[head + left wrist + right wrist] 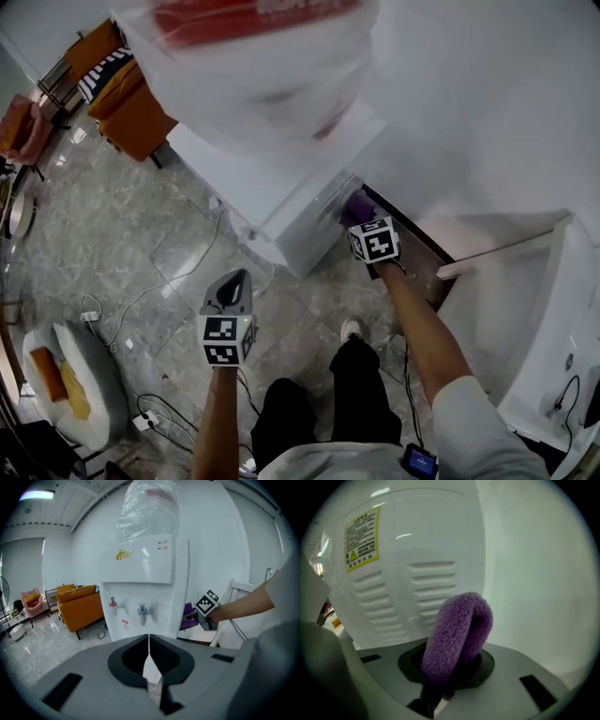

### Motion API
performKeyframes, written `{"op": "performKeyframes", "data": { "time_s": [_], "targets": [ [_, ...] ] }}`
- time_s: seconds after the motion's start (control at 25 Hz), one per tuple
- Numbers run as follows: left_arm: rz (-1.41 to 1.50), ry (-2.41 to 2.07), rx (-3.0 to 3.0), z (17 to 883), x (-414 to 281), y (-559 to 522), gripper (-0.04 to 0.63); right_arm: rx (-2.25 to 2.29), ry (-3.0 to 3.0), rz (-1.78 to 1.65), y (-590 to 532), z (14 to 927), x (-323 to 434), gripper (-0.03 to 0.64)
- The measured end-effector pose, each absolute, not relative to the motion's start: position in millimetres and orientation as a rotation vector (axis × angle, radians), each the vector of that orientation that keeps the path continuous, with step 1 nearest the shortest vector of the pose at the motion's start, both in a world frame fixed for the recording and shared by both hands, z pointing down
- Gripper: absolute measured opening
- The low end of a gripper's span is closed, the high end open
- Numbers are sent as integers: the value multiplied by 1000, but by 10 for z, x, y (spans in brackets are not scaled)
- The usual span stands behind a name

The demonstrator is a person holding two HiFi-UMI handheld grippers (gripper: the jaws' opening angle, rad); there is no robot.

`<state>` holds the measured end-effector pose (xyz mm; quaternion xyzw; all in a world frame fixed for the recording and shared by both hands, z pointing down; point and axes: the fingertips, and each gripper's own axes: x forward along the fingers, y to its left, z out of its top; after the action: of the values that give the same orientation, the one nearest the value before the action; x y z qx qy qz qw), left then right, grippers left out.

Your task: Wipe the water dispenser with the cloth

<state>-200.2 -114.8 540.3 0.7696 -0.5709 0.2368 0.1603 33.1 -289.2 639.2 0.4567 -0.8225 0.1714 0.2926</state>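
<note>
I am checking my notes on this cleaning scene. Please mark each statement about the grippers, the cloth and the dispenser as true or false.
1. The right gripper is shut on the purple cloth. True.
2. The left gripper grips a tap. False: its fingers are together, empty, away from the water dispenser.
3. The purple cloth is at the front taps. False: it is by the vented panel.
4. An orange sofa stands near the water dispenser. True.

Gap between water dispenser (281,192) side and wall (487,112): narrow, filled by right hand-held gripper (359,214) with cloth (457,634). Front floor (141,234): open, loose cables (141,295). Left flank: orange sofa (136,112) near.
</note>
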Motion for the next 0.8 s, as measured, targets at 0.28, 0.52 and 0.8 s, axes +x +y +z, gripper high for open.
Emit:
{"op": "performKeyframes", "data": {
  "time_s": [0.28, 0.52, 0.8],
  "targets": [
    [683, -1592, 2179, 5163, -2052, -824, 18, 1093, -2200, 388, -2425, 6170, -111, 84],
    [711, -1537, 2165, 5049, -2100, -539, 18, 1009, -2214, 407, -1910, 6057, -597, 84],
    [722, -1492, 2153, 5030, -2162, -369, 18, 980, -2237, 448, -1566, 6001, -907, 84]
  ]
}}
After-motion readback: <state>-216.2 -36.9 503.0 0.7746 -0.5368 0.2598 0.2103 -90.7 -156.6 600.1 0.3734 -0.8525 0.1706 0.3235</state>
